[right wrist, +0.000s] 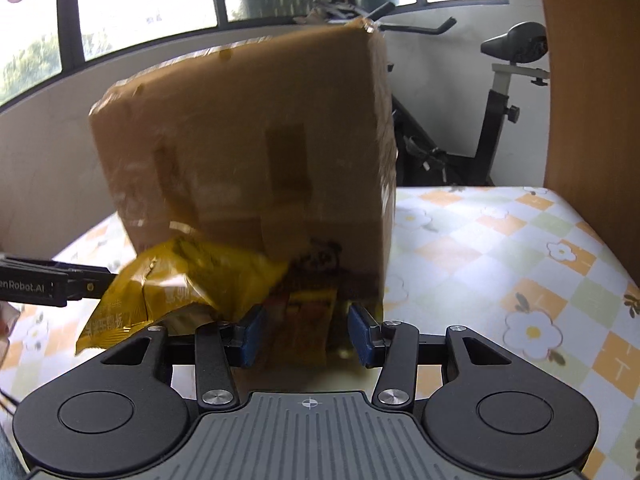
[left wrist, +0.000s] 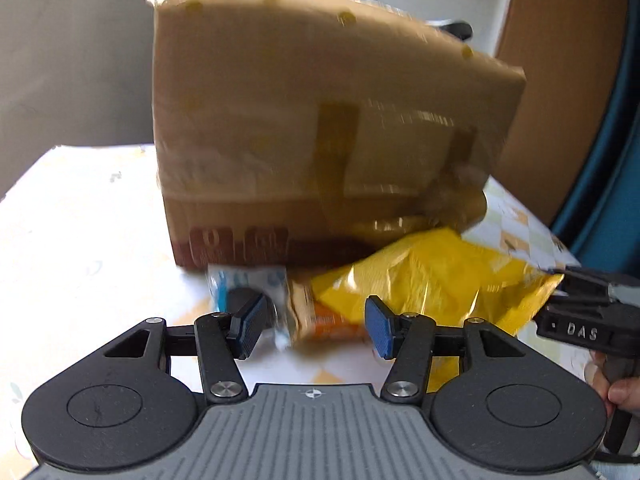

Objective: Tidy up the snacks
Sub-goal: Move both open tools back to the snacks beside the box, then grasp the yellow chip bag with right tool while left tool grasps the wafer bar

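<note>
The yellow bag [left wrist: 436,280] lies against the foot of the box [left wrist: 320,140], long axis running across between both grippers. The left gripper [left wrist: 316,322] has half-open, empty fingers. The right gripper [right wrist: 306,330], narrower, straddles an orange packet [right wrist: 304,312]; contact unclear.

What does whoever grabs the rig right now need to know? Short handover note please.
Left gripper: jaws apart, nothing pinched; a blue-white packet and an orange packet lie just ahead of it.
Right gripper: jaws apart around an orange-yellow packet; whether the pads press on it cannot be told.
Yellow snack bag lies on the checked tablecloth, against the foot of the cardboard box.
Done: nothing visibly sorted.
Left: pick up and organize every packet.
</note>
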The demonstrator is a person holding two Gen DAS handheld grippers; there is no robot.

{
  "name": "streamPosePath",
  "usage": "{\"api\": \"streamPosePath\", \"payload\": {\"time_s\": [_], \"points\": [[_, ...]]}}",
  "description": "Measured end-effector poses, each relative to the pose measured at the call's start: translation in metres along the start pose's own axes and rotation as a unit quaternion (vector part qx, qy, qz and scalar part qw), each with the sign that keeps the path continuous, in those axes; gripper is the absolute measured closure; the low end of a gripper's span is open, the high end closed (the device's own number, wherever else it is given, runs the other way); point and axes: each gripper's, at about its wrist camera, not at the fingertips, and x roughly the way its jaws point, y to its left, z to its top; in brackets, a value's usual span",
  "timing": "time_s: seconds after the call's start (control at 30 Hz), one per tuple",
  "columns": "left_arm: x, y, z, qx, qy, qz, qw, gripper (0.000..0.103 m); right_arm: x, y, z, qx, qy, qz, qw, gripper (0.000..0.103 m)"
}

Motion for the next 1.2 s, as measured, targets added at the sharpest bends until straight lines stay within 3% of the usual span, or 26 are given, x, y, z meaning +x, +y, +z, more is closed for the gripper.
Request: {"api": "streamPosePath", "payload": {"time_s": [0.13,0.3,0.47,0.6,0.83,0.9,0.97,1.07,1.17,1.2], "points": [[-0.001,-0.009,-0.021,0.026,0.014,0.003,0.9996,0.046,-0.012,-0.007,-0.003,0.018,-0.003,-0.017,1.0,0.06],[-0.008,-0.008,-0.027,0.0,-0.002,-0.009,1.0,0.046,-0.03,-0.021,0.009,0.034,-0.021,-0.042,0.998,0.059],[-0.013,-0.005,-0.023,-0.02,-0.011,-0.01,0.9997,0.046,-0.043,-0.01,0.022,0.014,-0.038,-0.021,0.999,0.058],[-0.015,-0.002,-0.022,-0.032,-0.013,-0.006,0.9994,0.046,-0.039,0.016,0.03,-0.021,-0.037,0.012,0.999,0.048],[-0.016,0.012,-0.023,-0.049,-0.01,0.007,0.9987,0.046,-0.004,0.064,0.022,-0.076,0.03,0.077,0.994,0.025],[-0.014,0.017,-0.023,-0.056,-0.008,0.012,0.9983,0.046,0.007,0.079,0.014,-0.104,0.049,0.074,0.991,0.023],[-0.013,0.02,-0.023,-0.06,-0.007,0.015,0.998,0.046,0.014,0.089,0.007,-0.131,0.053,0.057,0.988,0.014],[-0.012,0.025,-0.024,-0.063,-0.005,0.018,0.9979,0.046,0.019,0.088,0.0,-0.135,0.068,0.034,0.988,0.015],[-0.007,0.028,-0.024,-0.061,0.0,0.022,0.9979,0.046,0.015,0.069,-0.001,-0.097,0.074,0.051,0.991,0.018],[-0.005,0.029,-0.023,-0.061,0.001,0.024,0.9979,0.046,0.012,0.063,-0.001,-0.088,0.072,0.05,0.992,0.024]]}}
